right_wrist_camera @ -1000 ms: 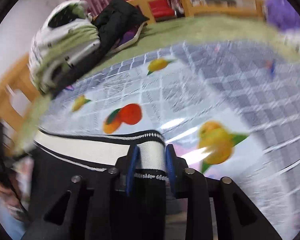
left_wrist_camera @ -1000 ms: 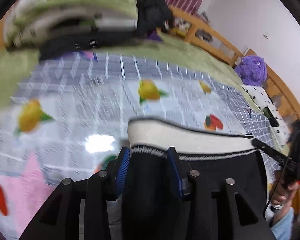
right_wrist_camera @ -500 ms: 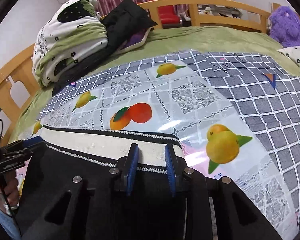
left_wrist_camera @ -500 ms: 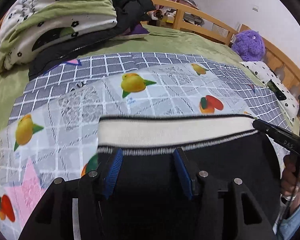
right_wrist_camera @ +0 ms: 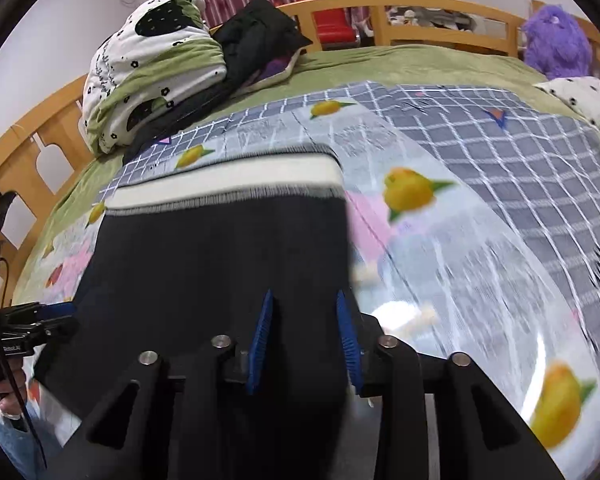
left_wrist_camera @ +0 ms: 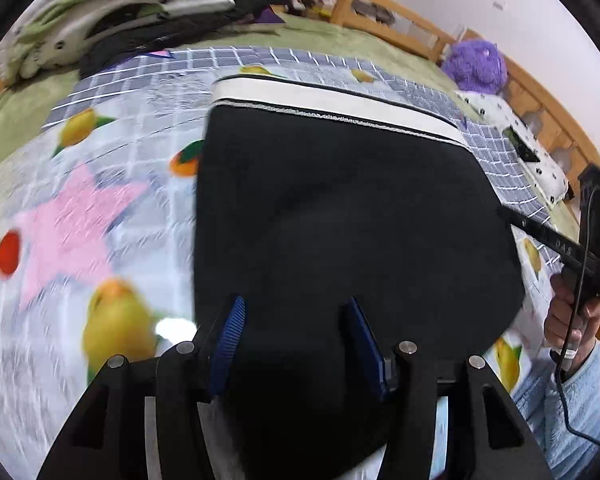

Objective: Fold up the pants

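Black pants (left_wrist_camera: 340, 208) with a white waistband (left_wrist_camera: 332, 100) are laid flat on the fruit-print plastic sheet (left_wrist_camera: 100, 216) covering the bed (right_wrist_camera: 420, 60), waistband at the far end. The left gripper (left_wrist_camera: 296, 344) is seen over the near part of the fabric with pads spread; cloth lies between them but is not pinched. The right gripper (right_wrist_camera: 304, 336) sits at the pants' right edge, jaws just opened, pads apart, nothing clamped. The step in hand is judged to be the release after laying the garment down. For a clean result, both grippers should be lifted clear without dragging the cloth, the fabric smoothed flat, then the near edge regripped at both corners so the fold is carried evenly toward the waistband. Snagging on the pads is the risk.
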